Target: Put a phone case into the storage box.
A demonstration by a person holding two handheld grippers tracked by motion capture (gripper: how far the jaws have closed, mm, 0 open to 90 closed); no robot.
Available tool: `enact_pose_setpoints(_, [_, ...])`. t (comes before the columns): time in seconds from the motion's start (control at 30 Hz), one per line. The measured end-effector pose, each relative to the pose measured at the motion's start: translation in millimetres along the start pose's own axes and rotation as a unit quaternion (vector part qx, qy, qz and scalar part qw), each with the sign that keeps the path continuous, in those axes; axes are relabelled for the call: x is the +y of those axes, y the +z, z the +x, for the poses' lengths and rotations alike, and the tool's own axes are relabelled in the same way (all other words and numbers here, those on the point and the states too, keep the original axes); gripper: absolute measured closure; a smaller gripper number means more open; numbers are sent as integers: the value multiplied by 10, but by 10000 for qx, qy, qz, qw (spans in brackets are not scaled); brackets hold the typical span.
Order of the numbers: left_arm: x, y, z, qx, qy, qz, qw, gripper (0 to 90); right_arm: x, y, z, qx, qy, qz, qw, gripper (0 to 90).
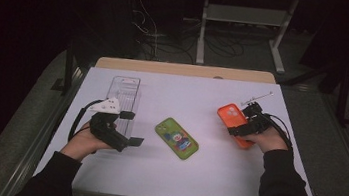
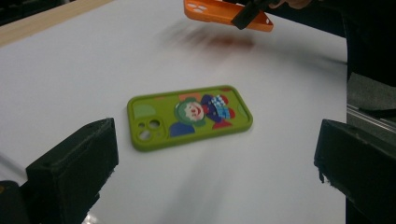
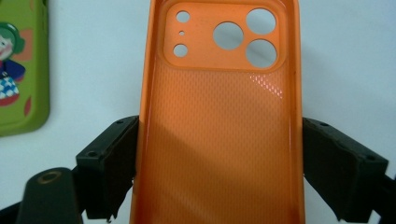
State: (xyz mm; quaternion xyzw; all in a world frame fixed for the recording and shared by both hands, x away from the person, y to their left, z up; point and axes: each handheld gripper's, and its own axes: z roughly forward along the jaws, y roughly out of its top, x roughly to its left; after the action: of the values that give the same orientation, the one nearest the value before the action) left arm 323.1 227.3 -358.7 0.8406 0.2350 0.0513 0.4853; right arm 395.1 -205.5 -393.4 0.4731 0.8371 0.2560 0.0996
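smooth white table (image 1: pixel 172 178): right gripper (image 3: pixel 219 163) clamps glossy dimpled orange case (image 3: pixel 219 140); left gripper (image 2: pixel 215 168) gapes empty.

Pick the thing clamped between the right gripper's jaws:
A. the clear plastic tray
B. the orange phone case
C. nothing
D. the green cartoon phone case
B: in the right gripper view the orange phone case sits with both black jaws pressed on its long sides, while the green phone case lies flat on the table.

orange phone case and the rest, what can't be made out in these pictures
- Orange phone case: lower end cut off by the bottom edge of the right gripper view.
- Green phone case: cut by that view's left edge.
- Clear plastic tray: near end hidden behind the left tongs, high view.
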Motion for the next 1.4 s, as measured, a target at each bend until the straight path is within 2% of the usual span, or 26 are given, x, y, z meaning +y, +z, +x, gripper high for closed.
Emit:
enact_pose_setpoints(0.17, [157, 147, 10, -126, 83, -18, 9999, 0, 15, -25, -14, -1, 9, -68, 10000, 147])
enact_pose_setpoints(0.23, [201, 196, 18, -162, 151, 60, 9997, 0, 8, -33, -17, -13, -33, -83, 10000, 147])
enact_pose_setpoints(0.4, [294, 378, 74, -248, 157, 201, 9994, 0, 2, -33, -27, -2, -38, -88, 10000, 147])
enact_pose_setpoints(0.57, [379, 538, 131, -266, 238, 256, 9990, 0, -2, -43, -24, 49, -56, -105, 9999, 147])
enact_pose_setpoints(0.7, [442, 651, 150, -248, 397, 292, 9985, 0, 5, -50, -9, 122, -120, -109, 9998, 147])
enact_pose_setpoints(0.73, [452, 676, 156, -250, 386, 304, 9985, 0, 9, -43, -7, 128, -186, -147, 9996, 147])
enact_pose_setpoints(0.9, [456, 725, 159, -319, 463, 384, 9977, 0, 19, -57, 62, 339, -219, -138, 9991, 147])
enact_pose_setpoints(1.13, [451, 776, 70, -411, 624, 515, 9959, 0, 52, -87, 209, 489, -641, -140, 9966, 147])
enact_pose_setpoints(1.33, [456, 804, 2, -455, 764, 626, 9941, 0, 89, -119, 349, 665, -1069, -165, 9919, 147])
enact_pose_setpoints(1.4, [460, 807, -13, -481, 857, 697, 9927, 0, 96, -120, 382, 687, -1168, -193, 9906, 147])
